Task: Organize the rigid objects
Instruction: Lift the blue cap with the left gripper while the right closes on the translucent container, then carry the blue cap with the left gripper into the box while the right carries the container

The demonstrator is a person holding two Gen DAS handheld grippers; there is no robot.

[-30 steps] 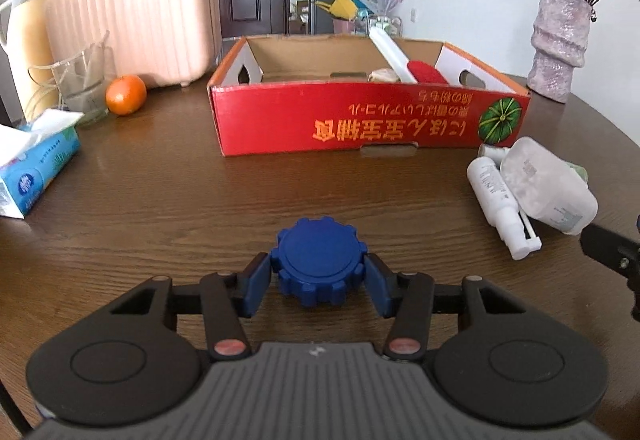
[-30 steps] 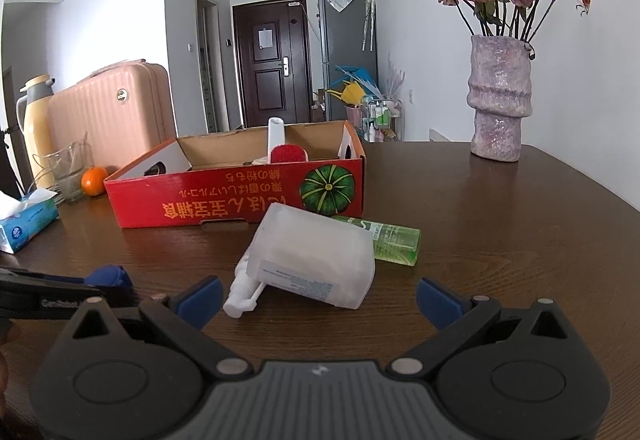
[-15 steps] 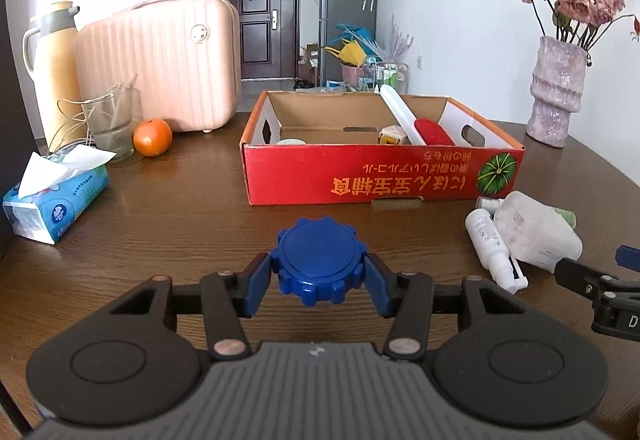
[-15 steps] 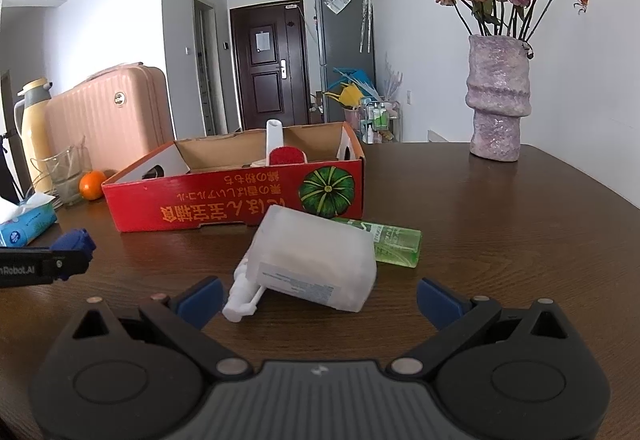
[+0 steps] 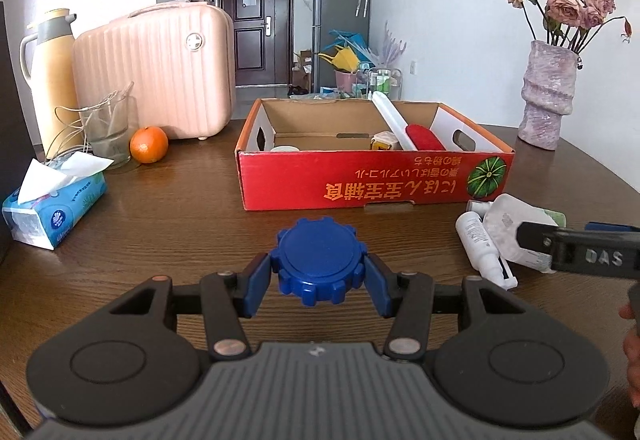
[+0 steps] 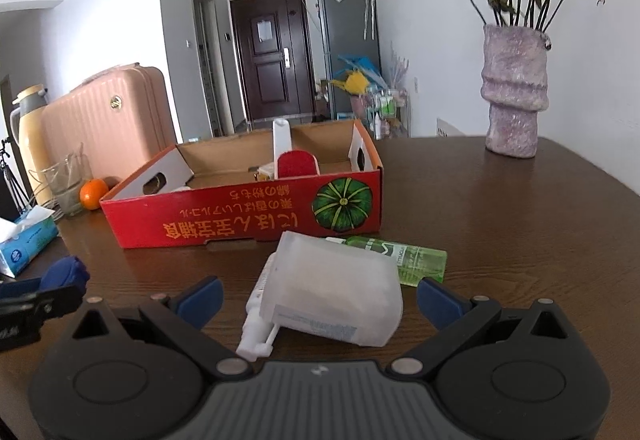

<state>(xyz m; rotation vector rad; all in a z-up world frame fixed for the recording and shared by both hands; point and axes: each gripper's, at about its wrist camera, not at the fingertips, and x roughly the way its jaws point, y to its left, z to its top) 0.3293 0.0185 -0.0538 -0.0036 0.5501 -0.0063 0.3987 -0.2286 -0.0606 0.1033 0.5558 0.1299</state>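
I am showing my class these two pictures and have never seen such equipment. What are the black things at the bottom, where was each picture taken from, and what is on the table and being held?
They are hand-held grippers, one in each of a person's hands, each carrying a camera that looks along its fingers. The left gripper is shut on a blue toothed cap. The right gripper is open, facing a frosted white bottle lying beside a green bottle and a white spray bottle. Behind, on the wooden table, stands a red cardboard box already holding some items.

White walls, a dark door (image 5: pixel 256 22) beside a grey fridge (image 5: pixel 340 16), daylight on the wooden table (image 5: pixel 160 224).
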